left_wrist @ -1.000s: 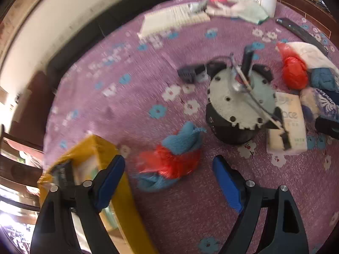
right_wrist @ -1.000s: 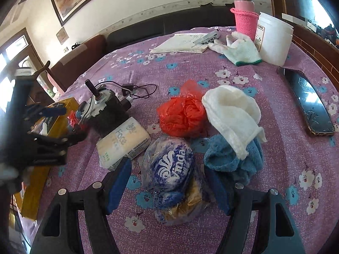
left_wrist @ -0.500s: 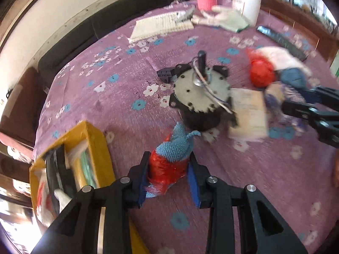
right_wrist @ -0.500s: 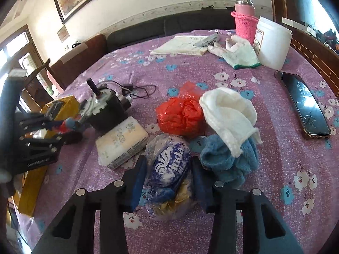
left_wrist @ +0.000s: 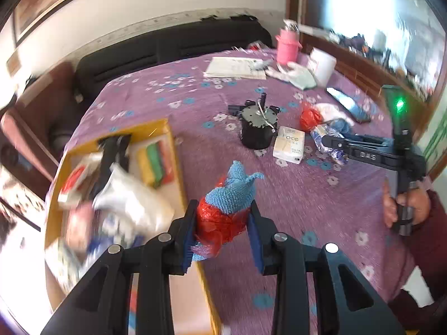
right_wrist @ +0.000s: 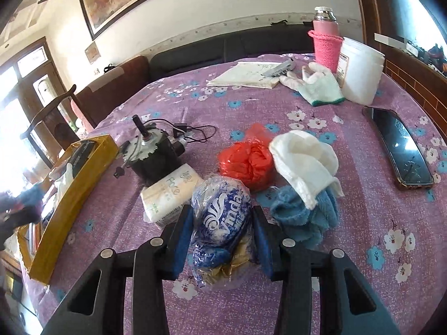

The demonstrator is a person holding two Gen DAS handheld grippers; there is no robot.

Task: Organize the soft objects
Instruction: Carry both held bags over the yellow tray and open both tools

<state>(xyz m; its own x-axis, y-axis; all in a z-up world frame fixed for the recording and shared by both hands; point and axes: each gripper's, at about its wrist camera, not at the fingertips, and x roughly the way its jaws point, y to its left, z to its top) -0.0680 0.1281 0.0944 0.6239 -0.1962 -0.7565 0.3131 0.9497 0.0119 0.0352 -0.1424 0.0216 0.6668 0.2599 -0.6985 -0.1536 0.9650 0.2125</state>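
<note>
Now my left view has swung: the yellow box, which sat low at 7 o'clock a second ago, fills the 9 o'clock side, and the motor has shrunk away toward 1 o'clock. My left gripper, wide open around the bundle back then, is clamped on that red-and-blue bundle and carries it just beside the box's near wall. My right gripper has barely moved; its jaws, open a second ago, now press both sides of the blue packet, which still rests on the purple cloth at 6 o'clock.
</note>
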